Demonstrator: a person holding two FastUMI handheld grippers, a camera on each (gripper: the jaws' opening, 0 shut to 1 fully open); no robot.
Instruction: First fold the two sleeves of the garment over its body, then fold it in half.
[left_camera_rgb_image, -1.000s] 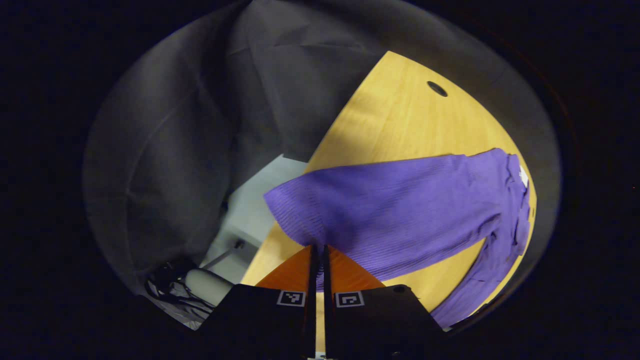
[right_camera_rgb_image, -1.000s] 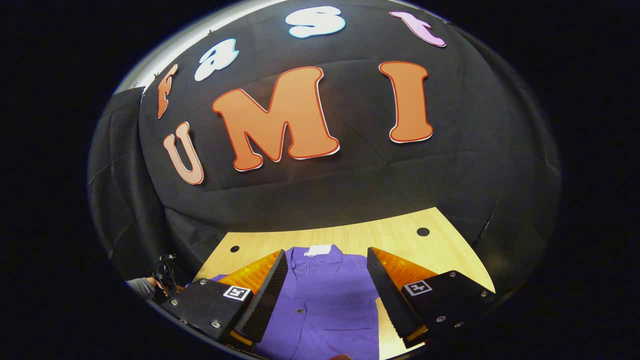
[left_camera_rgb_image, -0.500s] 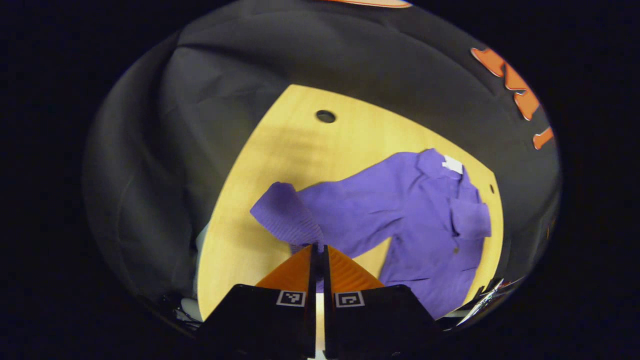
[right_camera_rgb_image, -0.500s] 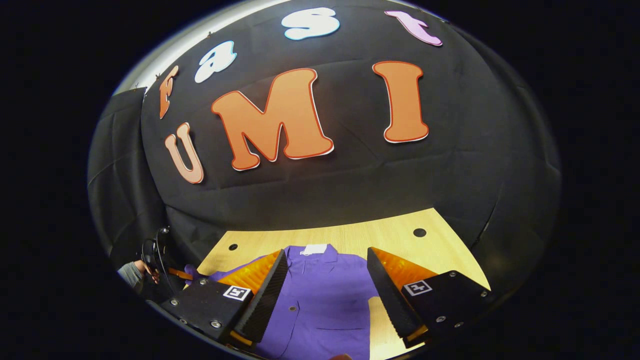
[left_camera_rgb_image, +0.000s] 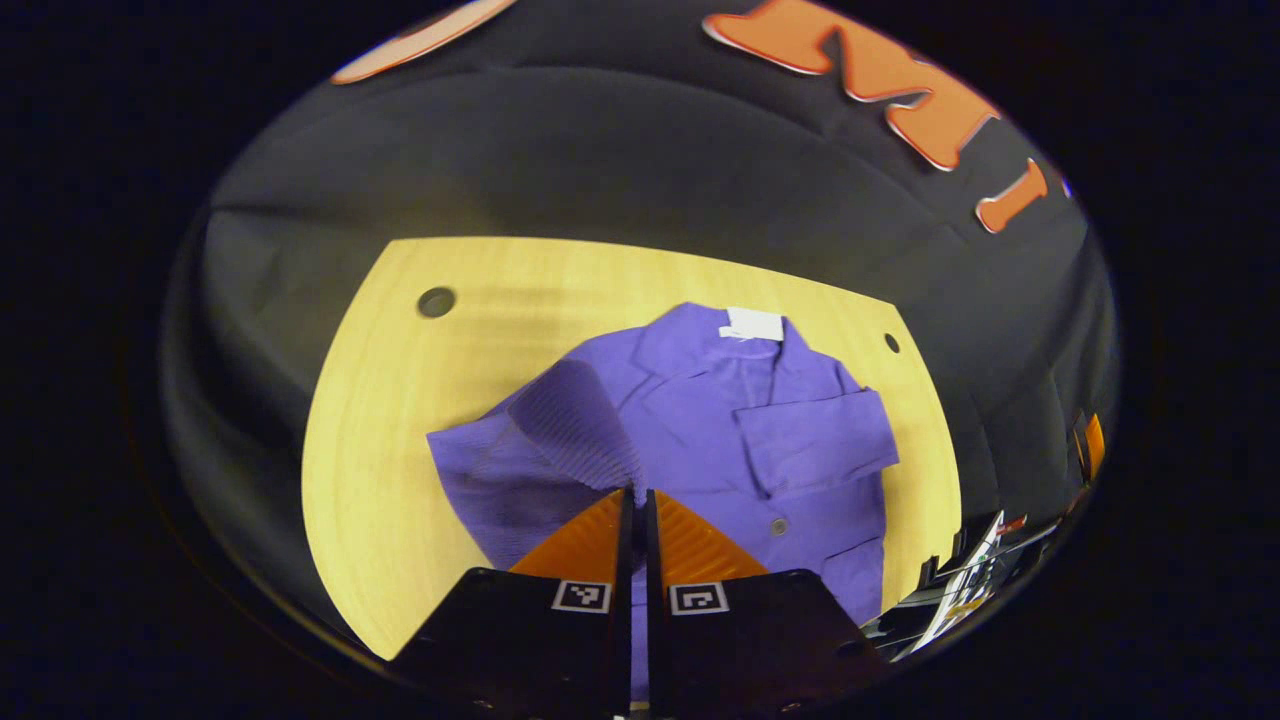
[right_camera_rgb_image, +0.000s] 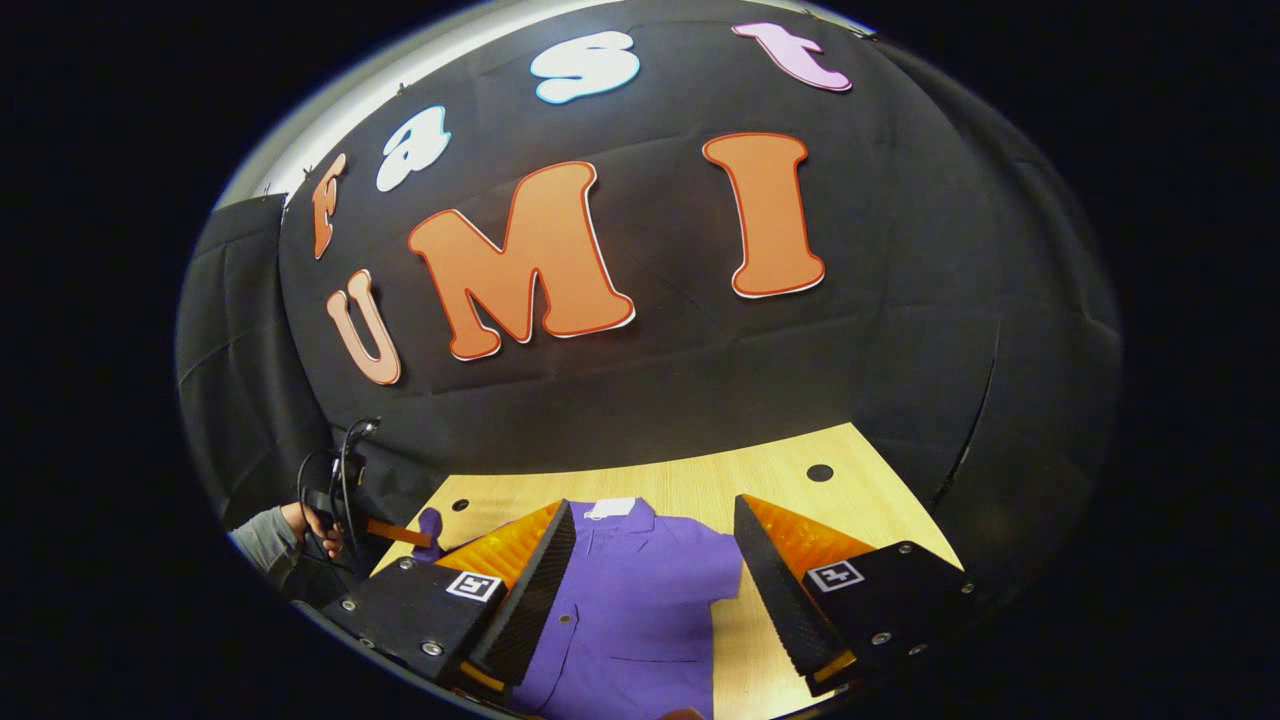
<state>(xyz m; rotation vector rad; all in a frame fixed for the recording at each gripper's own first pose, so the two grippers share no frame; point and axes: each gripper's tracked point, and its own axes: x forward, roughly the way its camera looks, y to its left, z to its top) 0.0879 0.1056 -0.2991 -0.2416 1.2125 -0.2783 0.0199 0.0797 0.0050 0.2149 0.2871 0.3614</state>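
A purple button-up garment (left_camera_rgb_image: 720, 420) lies face up on the wooden table (left_camera_rgb_image: 390, 420), with a white label (left_camera_rgb_image: 752, 322) at its collar. One sleeve (left_camera_rgb_image: 815, 445) lies folded across the chest. My left gripper (left_camera_rgb_image: 636, 492) is shut on the cuff of the other sleeve (left_camera_rgb_image: 570, 425), holding it up over the garment's left side. In the right gripper view my right gripper (right_camera_rgb_image: 652, 515) hovers open above the garment's body (right_camera_rgb_image: 640, 600), holding nothing. Far left in that view, a hand (right_camera_rgb_image: 300, 520) holds the left gripper (right_camera_rgb_image: 385, 528) with the purple cuff (right_camera_rgb_image: 430, 522) in it.
The table has round cable holes near its far corners (left_camera_rgb_image: 436, 301) (left_camera_rgb_image: 891, 342) (right_camera_rgb_image: 820, 472). Black cloth walls stand close behind it. Bare wood (right_camera_rgb_image: 790, 490) lies to the garment's right. Some cables and gear (left_camera_rgb_image: 985, 575) sit past the table's right edge.
My left gripper has carried the sleeve cuff from off the table's left edge inward over the garment, turning to face the wall. The right gripper has barely moved and stays open.
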